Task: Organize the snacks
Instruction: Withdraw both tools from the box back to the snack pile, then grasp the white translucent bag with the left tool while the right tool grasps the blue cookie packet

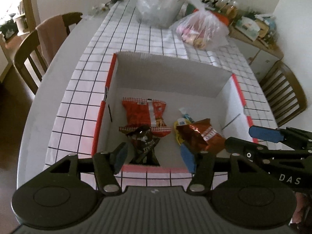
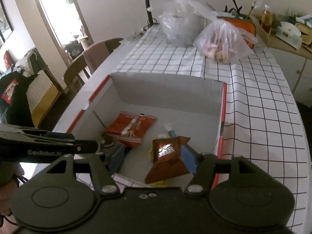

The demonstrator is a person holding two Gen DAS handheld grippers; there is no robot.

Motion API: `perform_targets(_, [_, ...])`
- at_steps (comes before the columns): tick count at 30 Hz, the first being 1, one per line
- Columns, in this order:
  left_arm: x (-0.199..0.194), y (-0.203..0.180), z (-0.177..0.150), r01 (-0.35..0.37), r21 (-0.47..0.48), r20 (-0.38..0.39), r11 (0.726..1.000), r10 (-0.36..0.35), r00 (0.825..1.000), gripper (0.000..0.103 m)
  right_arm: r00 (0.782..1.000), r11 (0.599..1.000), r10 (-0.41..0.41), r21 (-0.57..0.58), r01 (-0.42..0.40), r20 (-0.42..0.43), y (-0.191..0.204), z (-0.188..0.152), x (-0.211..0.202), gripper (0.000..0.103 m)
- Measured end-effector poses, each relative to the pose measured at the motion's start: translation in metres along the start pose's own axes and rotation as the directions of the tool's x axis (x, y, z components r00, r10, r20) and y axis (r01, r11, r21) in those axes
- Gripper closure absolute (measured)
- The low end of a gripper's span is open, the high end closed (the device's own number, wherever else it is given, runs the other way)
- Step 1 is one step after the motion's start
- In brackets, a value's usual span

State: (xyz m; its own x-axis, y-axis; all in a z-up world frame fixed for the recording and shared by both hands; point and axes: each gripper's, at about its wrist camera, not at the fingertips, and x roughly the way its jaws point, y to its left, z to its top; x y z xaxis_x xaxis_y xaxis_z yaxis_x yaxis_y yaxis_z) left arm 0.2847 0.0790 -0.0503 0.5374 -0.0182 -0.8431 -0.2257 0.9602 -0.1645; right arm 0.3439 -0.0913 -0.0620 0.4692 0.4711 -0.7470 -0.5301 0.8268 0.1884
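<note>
White grid-patterned tablecloth (image 1: 81, 105) carries a red-edged white cardboard box (image 1: 171, 78). Inside lie a red snack bag (image 1: 144, 113), a dark wrapper (image 1: 144, 142) partly hidden, and a copper foil packet (image 2: 167, 156) covering a yellow item. Left gripper (image 1: 154, 156) and right gripper (image 2: 154, 159) gape open, holding nothing.

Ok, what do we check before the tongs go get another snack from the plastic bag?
1. Left tongs open and holding nothing: ok.
2. Right tongs open: ok.
3. Right tongs clear of the copper packet: cannot tell, since it sits right beside one finger.
4. Red packet and dark packet lying inside the box: ok.
5. Plastic bag on the table has snacks in it: ok.
6. Bag mouth open enough to reach in: cannot tell.
</note>
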Motion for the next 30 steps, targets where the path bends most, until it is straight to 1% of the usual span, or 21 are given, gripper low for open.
perform_targets(2, [-0.012,0.000,-0.005,0.005,0.006,0.022,1.000,-0.005,1.000,0.040,1.000,1.000,-0.006,-0.004,0.006,0.016,0.005,-0.003,-0.010,0.031])
perform_targets(5, [-0.027,-0.001,-0.014,0.013,0.019,0.045,1.000,-0.014,0.999,0.039,0.999,1.000,-0.002,-0.007,0.002,0.040,0.012,-0.010,-0.024,0.024])
perform_targets(8, [-0.042,0.000,-0.022,0.014,0.025,0.067,1.000,-0.016,0.998,0.034,0.998,1.000,0.005,-0.009,-0.005,0.061,0.020,-0.017,-0.037,0.020])
perform_targets(12, [-0.059,0.002,-0.035,0.018,0.041,0.089,0.999,-0.022,0.996,0.031,0.996,1.000,0.009,-0.016,-0.008,0.087,0.031,-0.026,-0.055,0.016])
perform_targets(14, [-0.068,0.004,-0.043,0.023,0.048,0.099,0.999,-0.028,0.995,0.029,0.995,1.000,0.008,-0.016,-0.006,0.102,0.035,-0.032,-0.063,0.006])
perform_targets(17, [-0.078,0.005,-0.056,0.028,0.062,0.109,0.998,-0.034,0.993,0.028,0.993,1.000,0.018,-0.019,-0.016,0.113,0.038,-0.043,-0.074,0.004])
perform_targets(19, [-0.084,0.007,-0.064,0.036,0.065,0.111,0.997,-0.043,0.993,0.025,0.993,1.000,0.013,-0.018,-0.011,0.116,0.039,-0.051,-0.080,0.003])
perform_targets(21, [-0.087,0.009,-0.072,0.046,0.062,0.110,0.997,-0.053,0.992,0.020,0.993,1.000,0.009,-0.016,-0.008,0.116,0.040,-0.059,-0.085,0.002])
perform_targets(25, [-0.091,0.010,-0.090,0.062,0.063,0.100,0.996,-0.068,0.993,0.019,0.994,1.000,0.010,-0.020,-0.008,0.106,0.042,-0.080,-0.092,0.002])
perform_targets(30, [-0.091,0.007,-0.113,0.070,0.058,0.084,0.996,-0.075,0.994,0.008,0.996,0.999,0.011,-0.032,-0.008,0.084,0.045,-0.104,-0.097,0.002])
